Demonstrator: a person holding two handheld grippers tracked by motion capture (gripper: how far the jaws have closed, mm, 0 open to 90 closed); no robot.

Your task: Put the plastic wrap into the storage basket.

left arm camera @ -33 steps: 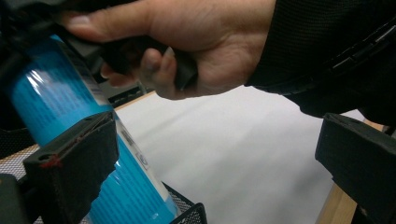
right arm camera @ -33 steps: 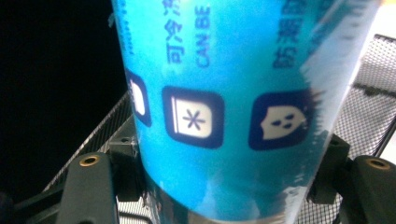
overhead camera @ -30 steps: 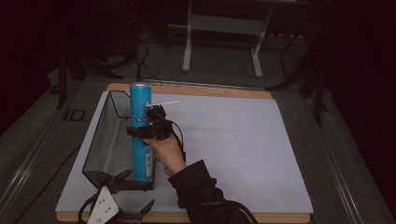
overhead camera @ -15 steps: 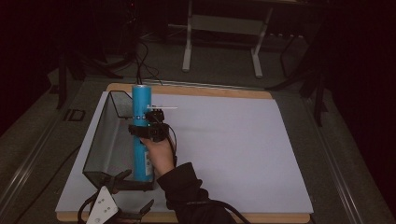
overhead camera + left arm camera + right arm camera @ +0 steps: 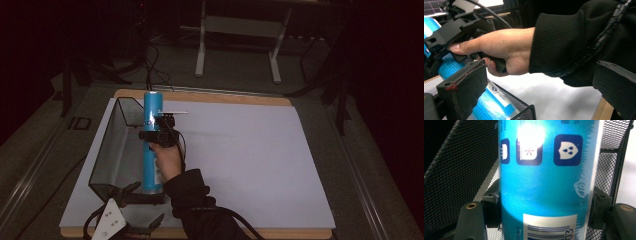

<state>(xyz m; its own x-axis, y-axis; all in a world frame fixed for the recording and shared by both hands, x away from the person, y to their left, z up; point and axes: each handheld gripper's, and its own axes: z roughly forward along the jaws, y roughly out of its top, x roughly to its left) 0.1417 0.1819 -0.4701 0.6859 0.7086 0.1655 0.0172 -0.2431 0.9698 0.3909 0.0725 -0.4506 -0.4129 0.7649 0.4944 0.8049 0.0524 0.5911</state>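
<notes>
A long blue can (image 5: 150, 170) lies lengthwise along the right side of a black mesh basket (image 5: 107, 155), at the left of the white table mat. My right gripper (image 5: 156, 134) is shut on the can's upper half, held by a hand (image 5: 169, 160) in a dark sleeve. In the right gripper view the can (image 5: 544, 182) stands between both pads (image 5: 491, 210), with mesh (image 5: 456, 165) behind it. My left gripper (image 5: 142, 205) lies open at the basket's near end. Between its spread jaws, the left gripper (image 5: 539, 75) sees the hand (image 5: 499, 47), the can's end (image 5: 491, 105) and a basket corner (image 5: 524, 112).
The white mat (image 5: 250, 160) spreads wide to the right of the basket on a wooden board (image 5: 280, 100). Cables run off the far edge, and a metal stand (image 5: 237, 30) is on the floor beyond. The left gripper's cable coils at the near left corner.
The hand and forearm have swung a little to the left. The can has straightened slightly along the basket; the left gripper has not moved.
</notes>
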